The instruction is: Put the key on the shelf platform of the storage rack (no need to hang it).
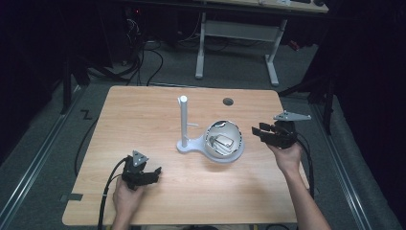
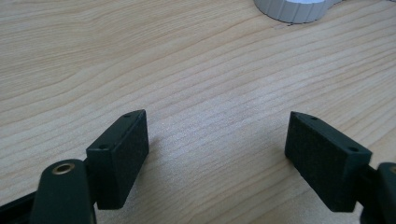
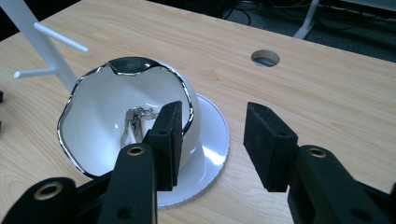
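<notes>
The right gripper [image 1: 257, 132] is held open, jaws pointed left at the bowl [image 1: 223, 139], just beside its right rim, wrist raised. The left gripper [image 1: 154, 173] is also spread wide, low over the near-left table [image 1: 143, 115], well apart from it.

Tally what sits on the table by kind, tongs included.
White stand with post and pegs: 1
White bowl with silver rim: 1
Metal piece in the bowl: 1
Tongs: 2, left tongs and right tongs
Total: 5

Bright tabletop, dark surroundings (sharp focus)
</notes>
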A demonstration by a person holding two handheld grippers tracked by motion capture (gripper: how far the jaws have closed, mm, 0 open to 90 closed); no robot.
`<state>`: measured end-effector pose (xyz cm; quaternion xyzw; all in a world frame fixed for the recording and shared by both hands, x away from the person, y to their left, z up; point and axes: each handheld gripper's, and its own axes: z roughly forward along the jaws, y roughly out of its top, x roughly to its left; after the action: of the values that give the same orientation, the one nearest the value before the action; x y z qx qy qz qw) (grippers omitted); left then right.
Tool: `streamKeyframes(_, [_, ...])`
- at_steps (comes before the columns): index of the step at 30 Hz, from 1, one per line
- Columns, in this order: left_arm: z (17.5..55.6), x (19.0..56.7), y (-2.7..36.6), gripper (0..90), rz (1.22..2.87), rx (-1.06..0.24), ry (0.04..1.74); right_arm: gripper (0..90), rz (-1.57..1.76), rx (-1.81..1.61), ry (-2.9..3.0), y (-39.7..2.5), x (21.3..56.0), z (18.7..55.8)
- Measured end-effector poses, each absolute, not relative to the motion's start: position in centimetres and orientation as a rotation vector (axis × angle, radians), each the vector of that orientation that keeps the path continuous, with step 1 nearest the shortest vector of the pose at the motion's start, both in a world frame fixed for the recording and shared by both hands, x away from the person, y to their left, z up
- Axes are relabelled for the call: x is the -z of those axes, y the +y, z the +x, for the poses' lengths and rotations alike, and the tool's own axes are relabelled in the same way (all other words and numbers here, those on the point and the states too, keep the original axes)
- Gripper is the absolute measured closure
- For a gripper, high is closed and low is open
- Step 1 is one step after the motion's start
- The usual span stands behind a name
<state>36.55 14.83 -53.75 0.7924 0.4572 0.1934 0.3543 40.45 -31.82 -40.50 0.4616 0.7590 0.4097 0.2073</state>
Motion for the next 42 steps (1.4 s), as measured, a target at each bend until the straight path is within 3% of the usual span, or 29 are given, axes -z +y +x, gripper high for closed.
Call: streamKeyframes(42, [36.6, 53.7, 14.8, 22.0, 2.052, -0.5, 1.181, 55.4, 1.383, -1.219, 2.04, -35.7, 42.2, 35.4])
